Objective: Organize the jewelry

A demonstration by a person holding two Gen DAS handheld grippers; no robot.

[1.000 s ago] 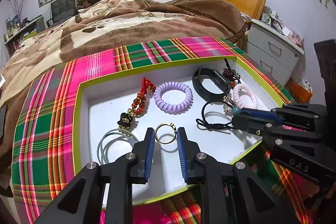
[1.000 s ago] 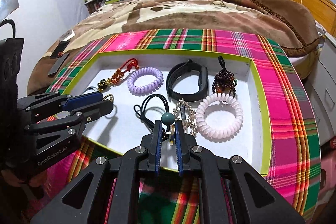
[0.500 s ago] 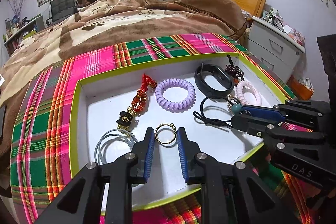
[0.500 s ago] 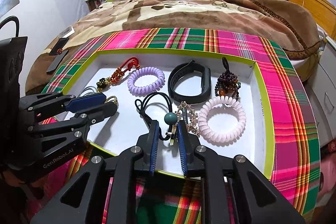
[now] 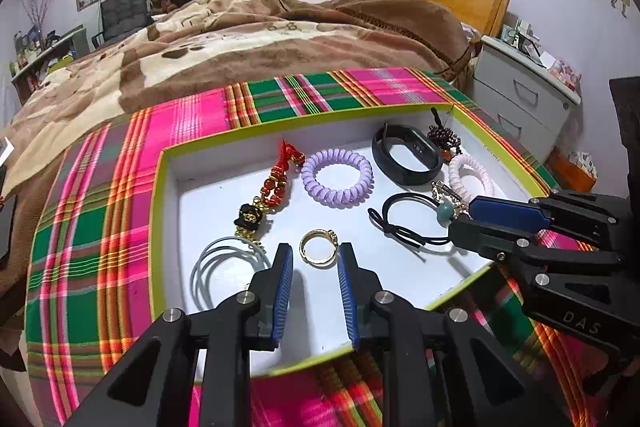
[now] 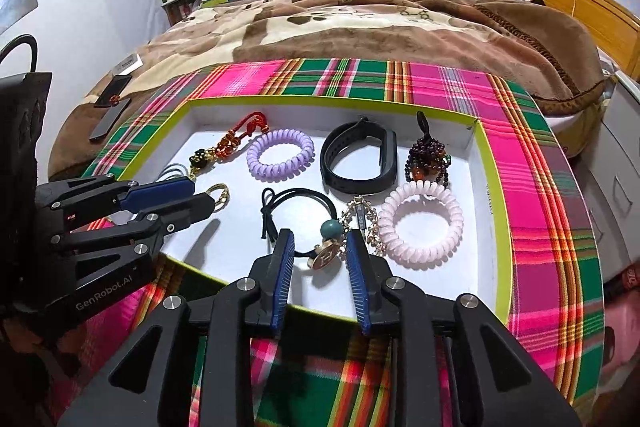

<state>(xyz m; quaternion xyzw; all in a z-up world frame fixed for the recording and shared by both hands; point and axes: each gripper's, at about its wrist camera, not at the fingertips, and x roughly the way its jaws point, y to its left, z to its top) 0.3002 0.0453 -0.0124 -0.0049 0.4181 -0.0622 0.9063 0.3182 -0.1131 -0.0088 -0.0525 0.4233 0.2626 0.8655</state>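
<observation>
Shallow white tray (image 5: 400,267) w/ a lime-green rim sits on a pink-green plaid cloth (image 5: 100,211), bed w/ brown blanket (image 5: 240,39) behind it; the near rim runs right under both tools. Bare white floor shows mostly at the tray's near middle, btwn the two tools; the far half is crowded. Left gripper (image 5: 316,259) stands wide, nothing pinched: gold ring (image 5: 319,246) lies flat on the tray just past its tips, centred on the gap, not touching the pads. Grey wire hoops (image 5: 224,267) lie just left of that tool. Right gripper (image 6: 320,247) has just been opening, jaws now apart; the black hair tie (image 6: 298,199) w/ a teal bead (image 6: 331,228) and a round gold charm (image 6: 326,257) lies btwn the blue pads (image 6: 285,255), loose (neither pad pressing on it). Beaded chain (image 6: 362,215) sits just right of the bead, touching the pale pink coil tie (image 6: 420,223). Further back: red-bead tassel (image 6: 224,147), lilac coil tie (image 6: 280,154), black wristband (image 6: 360,159), dark bead cluster (image 6: 428,155) near the far right corner.
</observation>
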